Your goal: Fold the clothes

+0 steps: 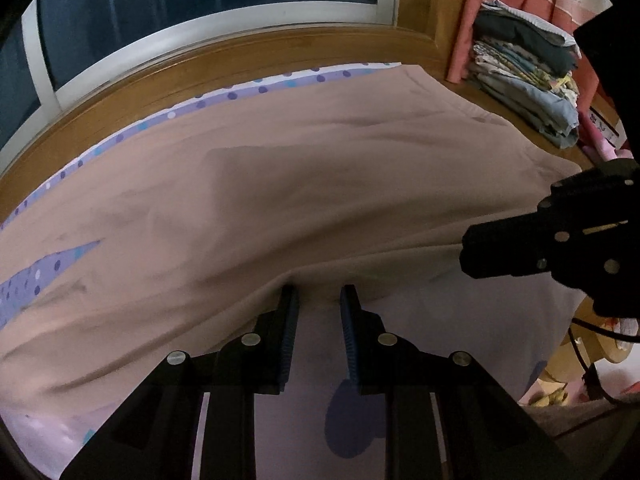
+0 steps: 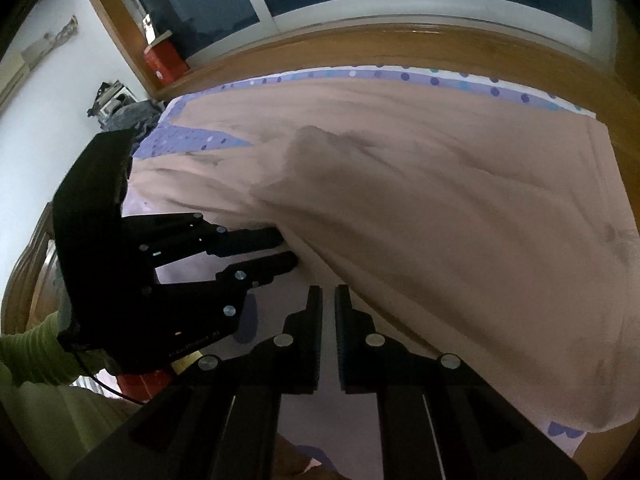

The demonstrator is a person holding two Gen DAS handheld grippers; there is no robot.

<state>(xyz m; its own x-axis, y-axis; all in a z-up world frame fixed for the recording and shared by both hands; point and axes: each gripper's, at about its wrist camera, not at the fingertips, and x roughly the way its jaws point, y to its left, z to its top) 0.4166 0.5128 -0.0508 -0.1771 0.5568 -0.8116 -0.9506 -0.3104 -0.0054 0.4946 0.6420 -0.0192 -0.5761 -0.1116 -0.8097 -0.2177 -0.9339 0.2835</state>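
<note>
Dark window (image 1: pixel 208 20) above wooden ledge (image 1: pixel 280 52), dim room.

The bed (image 1: pixel 460 320) carried a pale lilac sheet with large purple spots; along the far side, next to the wooden frame (image 1: pixel 224 60), a purple band with dots (image 1: pixel 260 88) was visible; a big tan garment (image 1: pixel 320 184) lay directly on the sheet and covered most of it; the cloth was wrinkled, with a raised fold in the middle; its near edge was lifted a little off the sheet; a wedge of dotted sheet (image 2: pixel 192 138) showed at the garment's one end.
</note>
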